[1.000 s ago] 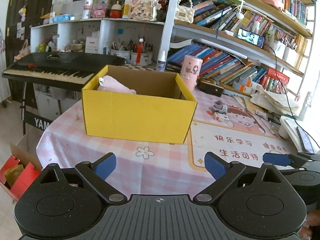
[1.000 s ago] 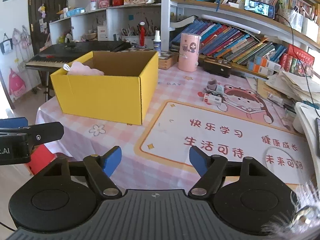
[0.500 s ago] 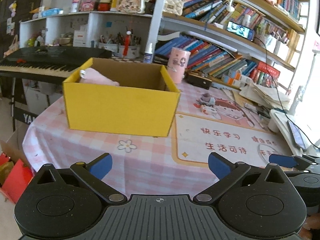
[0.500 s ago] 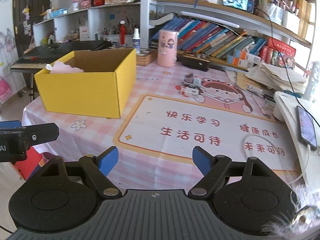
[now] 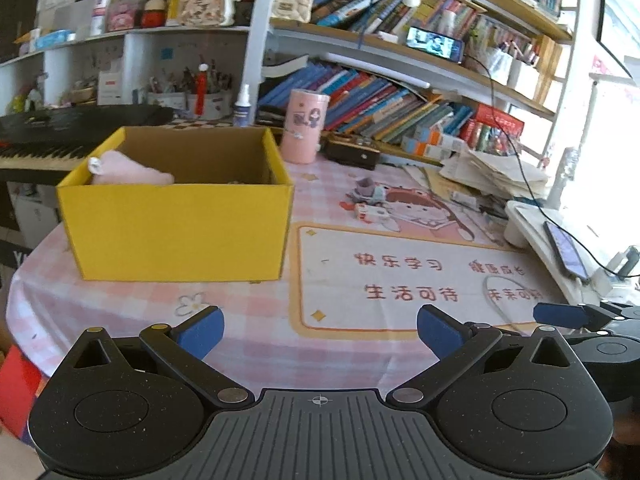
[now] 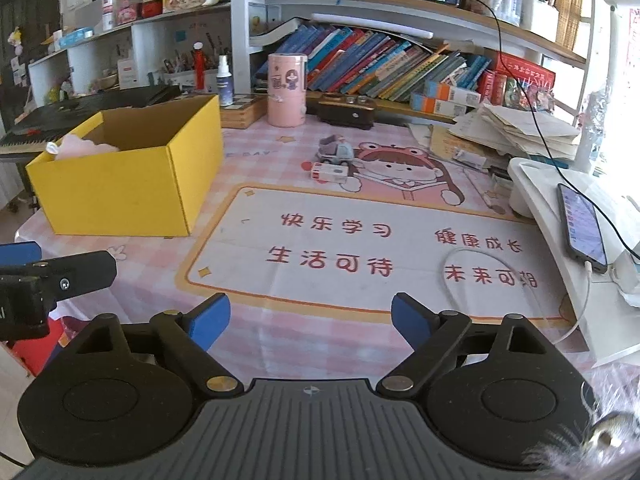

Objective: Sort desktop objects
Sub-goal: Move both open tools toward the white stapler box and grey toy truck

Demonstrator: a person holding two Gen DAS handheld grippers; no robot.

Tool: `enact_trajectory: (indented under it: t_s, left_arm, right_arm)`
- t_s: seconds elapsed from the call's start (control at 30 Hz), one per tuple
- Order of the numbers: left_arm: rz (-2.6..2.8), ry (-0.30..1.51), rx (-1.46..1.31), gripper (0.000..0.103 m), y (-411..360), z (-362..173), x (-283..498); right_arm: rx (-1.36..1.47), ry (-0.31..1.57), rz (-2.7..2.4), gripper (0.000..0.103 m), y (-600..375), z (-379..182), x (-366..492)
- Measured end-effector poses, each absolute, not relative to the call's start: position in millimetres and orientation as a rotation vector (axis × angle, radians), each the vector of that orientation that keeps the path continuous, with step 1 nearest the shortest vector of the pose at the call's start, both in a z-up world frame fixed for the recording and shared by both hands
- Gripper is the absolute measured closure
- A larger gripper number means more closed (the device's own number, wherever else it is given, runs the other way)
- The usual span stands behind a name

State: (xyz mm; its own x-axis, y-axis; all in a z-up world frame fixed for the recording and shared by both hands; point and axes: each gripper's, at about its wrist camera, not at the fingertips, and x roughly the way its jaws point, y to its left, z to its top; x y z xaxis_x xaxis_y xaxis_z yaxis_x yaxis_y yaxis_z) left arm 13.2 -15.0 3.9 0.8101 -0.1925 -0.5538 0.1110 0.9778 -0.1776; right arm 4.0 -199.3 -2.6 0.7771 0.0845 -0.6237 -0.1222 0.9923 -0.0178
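While both grippers hang low over the near edge of the table, the view has swung rightward off the yellow box, so the toys now sit closer to centre. The left gripper has spread to its widest and holds nothing; the right gripper is opening, nothing between its jaws. A pink plush already lies inside the box at its left end. To the right of the box and a little further back, a toy truck and a small white toy wait, likely the next pick.
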Motion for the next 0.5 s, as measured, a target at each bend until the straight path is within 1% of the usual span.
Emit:
enact_trajectory:
  t_s: [0.2, 0.5]
  left_arm:
    - [-0.202, 0.639, -0.139, 0.000, -27, 2, 26]
    - [-0.204, 0.642, -0.118, 0.000, -44, 1, 43]
  right_arm:
    - [-0.060, 0.675, 0.106, 0.011, -210, -2, 12]
    - [-0.046, 0.688, 0.136, 0.010, -225, -4, 24]
